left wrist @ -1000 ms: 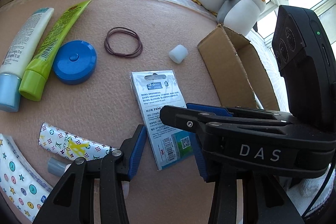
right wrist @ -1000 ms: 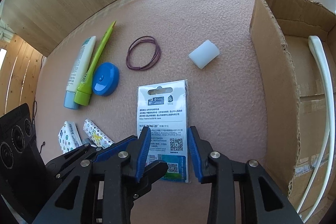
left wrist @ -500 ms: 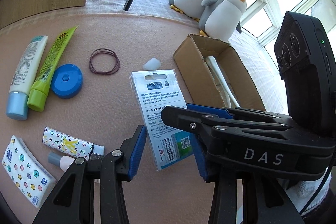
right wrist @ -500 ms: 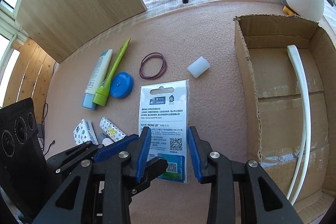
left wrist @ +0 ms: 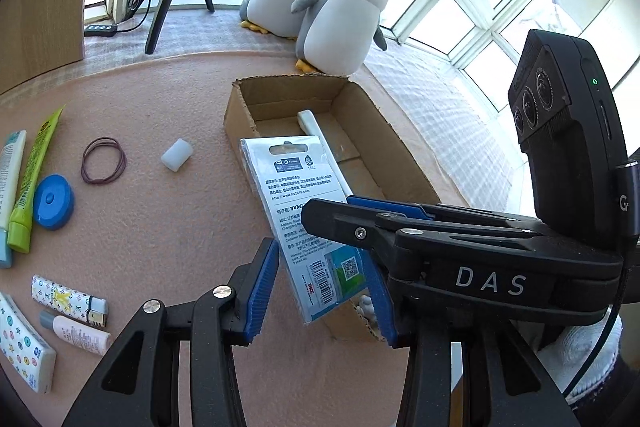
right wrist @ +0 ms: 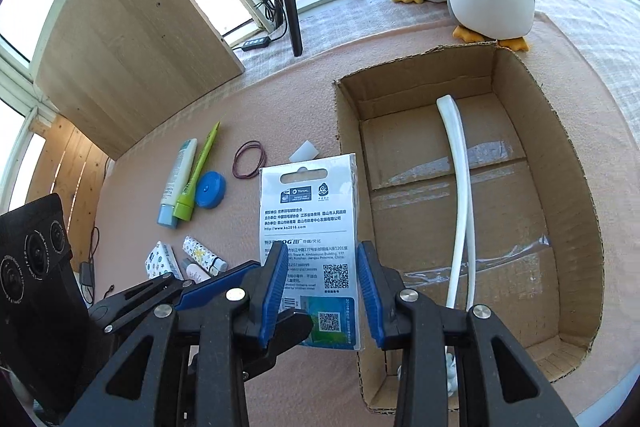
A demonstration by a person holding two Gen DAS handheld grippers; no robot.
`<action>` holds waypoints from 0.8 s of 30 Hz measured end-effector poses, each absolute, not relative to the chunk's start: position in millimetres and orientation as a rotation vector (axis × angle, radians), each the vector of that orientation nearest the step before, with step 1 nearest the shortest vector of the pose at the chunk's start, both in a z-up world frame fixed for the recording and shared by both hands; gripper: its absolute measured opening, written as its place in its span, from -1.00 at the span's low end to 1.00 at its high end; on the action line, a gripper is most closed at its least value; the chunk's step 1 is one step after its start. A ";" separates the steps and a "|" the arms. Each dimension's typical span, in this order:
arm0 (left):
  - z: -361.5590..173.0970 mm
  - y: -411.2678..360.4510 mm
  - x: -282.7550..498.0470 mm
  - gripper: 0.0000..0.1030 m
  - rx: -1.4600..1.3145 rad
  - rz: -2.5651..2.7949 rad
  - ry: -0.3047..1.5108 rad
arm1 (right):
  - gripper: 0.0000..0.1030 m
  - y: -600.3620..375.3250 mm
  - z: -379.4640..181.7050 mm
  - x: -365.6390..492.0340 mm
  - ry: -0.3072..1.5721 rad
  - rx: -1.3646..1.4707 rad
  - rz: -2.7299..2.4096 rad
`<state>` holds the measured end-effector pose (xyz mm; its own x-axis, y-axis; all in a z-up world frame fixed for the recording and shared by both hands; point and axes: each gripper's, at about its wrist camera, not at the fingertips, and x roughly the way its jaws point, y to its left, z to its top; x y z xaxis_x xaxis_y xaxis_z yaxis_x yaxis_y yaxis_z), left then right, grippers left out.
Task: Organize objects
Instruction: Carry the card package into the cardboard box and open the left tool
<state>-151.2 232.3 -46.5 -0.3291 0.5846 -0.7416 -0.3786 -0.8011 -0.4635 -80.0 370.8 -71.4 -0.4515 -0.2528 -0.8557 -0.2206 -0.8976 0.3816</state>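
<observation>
As 1 packet point(left wrist: 296, 187) hangs by 1 box point(left wrist: 236, 115), left claw point(left wrist: 320, 291) and right claw point(right wrist: 322, 291) flank it, grip unclear.

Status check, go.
Left gripper, right gripper both straddle white printed plastic packet; grip unclear. Packet aloft over brown cardboard box rim. Long white strip lies inside.

Between the left gripper's point(left wrist: 322, 291) spread blue pads hangs a white packet point(left wrist: 298, 211), lifted over the near wall of the cardboard box point(left wrist: 394, 151), the right gripper point(left wrist: 460, 259) crossing beside it
</observation>
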 end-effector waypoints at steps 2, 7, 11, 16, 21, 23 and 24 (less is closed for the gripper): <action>-44.5 247.0 -150.4 -0.10 -1.312 2.131 -0.264 | -0.37 383.8 -69.6 -73.2 -0.727 1.630 -2.584; -43.2 280.7 -148.9 -0.10 -1.304 2.086 -0.224 | -0.37 413.4 -68.5 -56.8 -0.778 1.634 -2.626; -45.2 300.1 -150.1 -0.10 -1.309 2.059 -0.198 | -0.37 431.2 -70.9 -47.2 -0.816 1.642 -2.638; -47.1 312.0 -151.5 -0.09 -1.317 2.062 -0.158 | -0.37 444.4 -72.3 -40.6 -0.843 1.649 -2.648; -47.8 304.2 -151.4 -0.09 -1.321 2.080 -0.140 | -0.36 445.3 -72.4 -38.1 -0.811 1.656 -2.667; -47.9 295.1 -152.0 -0.09 -1.322 2.096 -0.144 | -0.35 444.4 -72.7 -36.8 -0.809 1.652 -2.666; -48.1 289.9 -152.9 -0.09 -1.325 2.104 -0.145 | -0.35 443.3 -72.6 -36.3 -0.806 1.650 -2.668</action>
<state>-152.9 289.9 -48.1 -0.2871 0.5678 -0.7715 -0.4562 -0.7892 -0.4111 -36.3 443.3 -72.6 -0.4775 -0.1726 -0.8615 -0.3334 -0.8716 0.3594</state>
